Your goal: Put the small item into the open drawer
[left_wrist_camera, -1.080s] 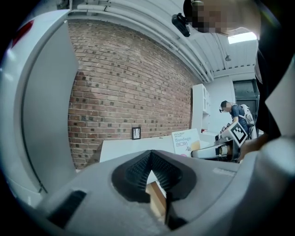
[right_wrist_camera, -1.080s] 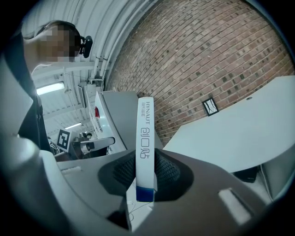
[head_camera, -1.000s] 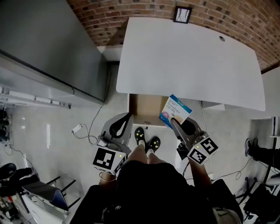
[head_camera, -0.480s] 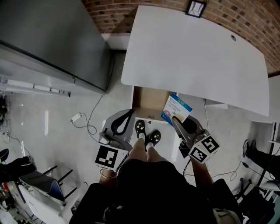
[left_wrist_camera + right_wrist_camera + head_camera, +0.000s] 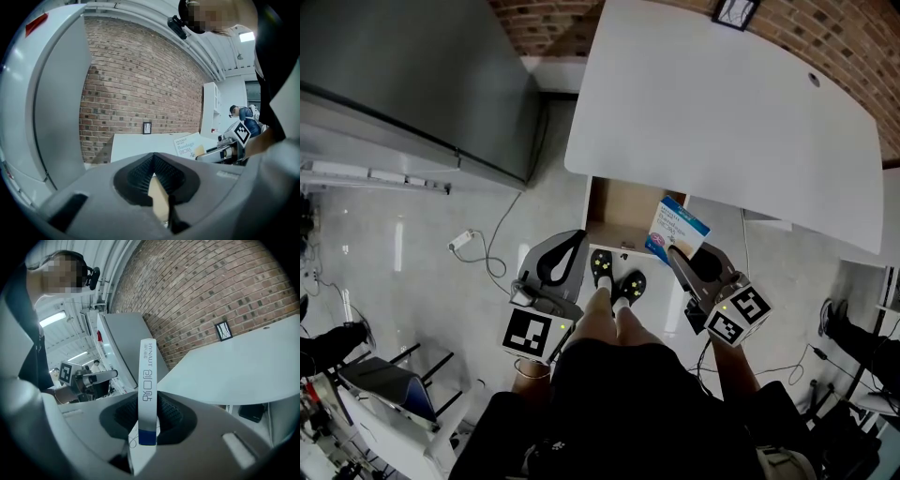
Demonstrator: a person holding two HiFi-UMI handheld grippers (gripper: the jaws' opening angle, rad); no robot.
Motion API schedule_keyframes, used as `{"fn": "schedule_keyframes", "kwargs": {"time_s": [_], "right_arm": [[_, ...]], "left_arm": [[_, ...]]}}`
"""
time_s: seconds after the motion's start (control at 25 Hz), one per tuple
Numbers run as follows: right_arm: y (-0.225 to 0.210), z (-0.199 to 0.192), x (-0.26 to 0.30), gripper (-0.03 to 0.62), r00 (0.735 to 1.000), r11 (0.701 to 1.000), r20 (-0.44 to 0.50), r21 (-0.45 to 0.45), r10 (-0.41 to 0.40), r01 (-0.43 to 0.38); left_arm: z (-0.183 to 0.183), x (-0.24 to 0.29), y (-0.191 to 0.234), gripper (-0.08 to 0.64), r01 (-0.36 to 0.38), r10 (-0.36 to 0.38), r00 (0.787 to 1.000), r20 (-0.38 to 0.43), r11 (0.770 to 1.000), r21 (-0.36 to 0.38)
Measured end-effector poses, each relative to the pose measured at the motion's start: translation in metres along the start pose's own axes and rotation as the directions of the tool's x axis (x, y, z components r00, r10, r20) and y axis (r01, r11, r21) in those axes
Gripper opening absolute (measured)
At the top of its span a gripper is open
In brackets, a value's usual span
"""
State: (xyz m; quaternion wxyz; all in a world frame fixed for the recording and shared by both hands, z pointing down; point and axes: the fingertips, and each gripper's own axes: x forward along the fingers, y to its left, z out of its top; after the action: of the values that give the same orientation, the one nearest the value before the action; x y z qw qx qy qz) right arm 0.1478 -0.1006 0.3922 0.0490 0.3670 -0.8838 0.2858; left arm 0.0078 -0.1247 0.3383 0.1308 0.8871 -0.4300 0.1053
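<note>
In right tongs [image 5: 674, 251], flat cardboard box [image 5: 678, 223]

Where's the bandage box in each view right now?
Head view: bandage box right of centre, at the open drawer's right side.
Left gripper view: box right of centre.
Right gripper view: box centre, edge-on between the jaws.
Shared landmark: small black wall frame.

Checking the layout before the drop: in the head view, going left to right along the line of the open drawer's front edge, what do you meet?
plug on the floor → left gripper → shoes → box
</note>
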Motion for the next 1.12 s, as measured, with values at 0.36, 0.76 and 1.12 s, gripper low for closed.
{"fn": "schedule_keyframes", "kwargs": {"time_s": [0.36, 0.76, 1.12], "right_arm": [[-0.013, -0.019, 0.012, 0.091, 0.999, 1.0, -0.05, 0.001, 0.003, -0.002], [-0.018, -0.039, 0.021, 0.091, 0.996, 1.0, -0.091, 0.008, 0.012, -0.011], [-0.025, -0.055, 0.027, 0.091, 0.993, 1.0, -0.121, 0.01, 0.007, -0.006]], "left_arm": [[-0.024, 0.008, 0.007, -0.002, -0.008, 0.008, 1.0, -0.027, 1.0, -0.02], [-0.043, 0.013, 0.011, -0.003, -0.01, 0.008, 0.999, -0.035, 0.999, -0.041], [-0.059, 0.016, 0.016, -0.003, -0.013, 0.011, 0.999, -0.042, 0.999, -0.048]]}}
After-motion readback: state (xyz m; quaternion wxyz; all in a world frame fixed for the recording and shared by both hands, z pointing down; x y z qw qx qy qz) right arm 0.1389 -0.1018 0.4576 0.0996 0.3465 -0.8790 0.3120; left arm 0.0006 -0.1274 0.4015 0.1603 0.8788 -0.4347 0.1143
